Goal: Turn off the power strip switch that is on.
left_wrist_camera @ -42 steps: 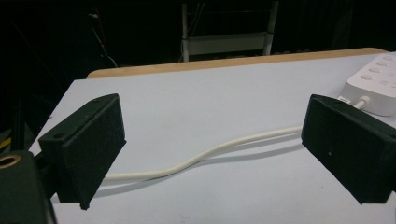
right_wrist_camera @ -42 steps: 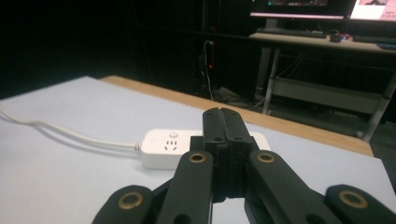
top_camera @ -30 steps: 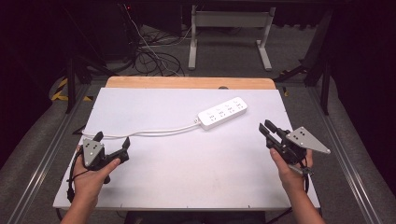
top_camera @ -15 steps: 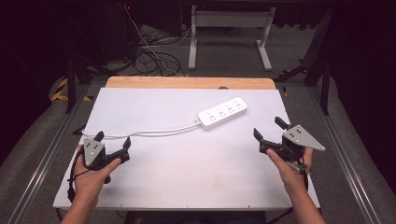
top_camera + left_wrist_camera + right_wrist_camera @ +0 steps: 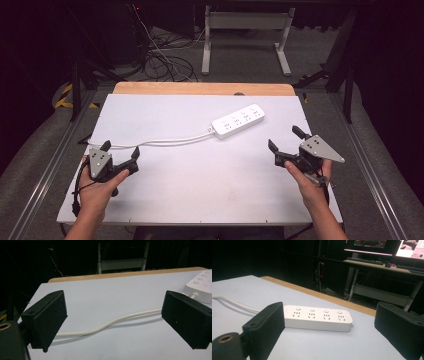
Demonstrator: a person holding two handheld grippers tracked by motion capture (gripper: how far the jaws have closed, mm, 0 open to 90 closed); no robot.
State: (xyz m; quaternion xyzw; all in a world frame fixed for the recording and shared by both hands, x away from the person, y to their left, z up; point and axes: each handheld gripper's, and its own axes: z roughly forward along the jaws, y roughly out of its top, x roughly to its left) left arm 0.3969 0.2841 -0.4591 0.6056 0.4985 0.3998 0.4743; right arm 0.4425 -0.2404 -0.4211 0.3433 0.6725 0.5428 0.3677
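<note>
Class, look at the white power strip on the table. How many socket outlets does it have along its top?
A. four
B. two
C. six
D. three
A: the right gripper view shows the power strip with four outlets in a row, each with a round button above it.

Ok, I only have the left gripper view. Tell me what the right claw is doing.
Observer: The right claw has just been opening. Its jaws stand wide with nothing between them, and the power strip lies ahead of it, untouched.
Operator: Give me the strip's layout.
Observer: Four sockets in a row, each with its own button, lying flat on the table.
Operator: Say where the cord goes.
Observer: The cord runs from the strip's left end toward the table's left edge, passing just beyond the left claw.
</note>
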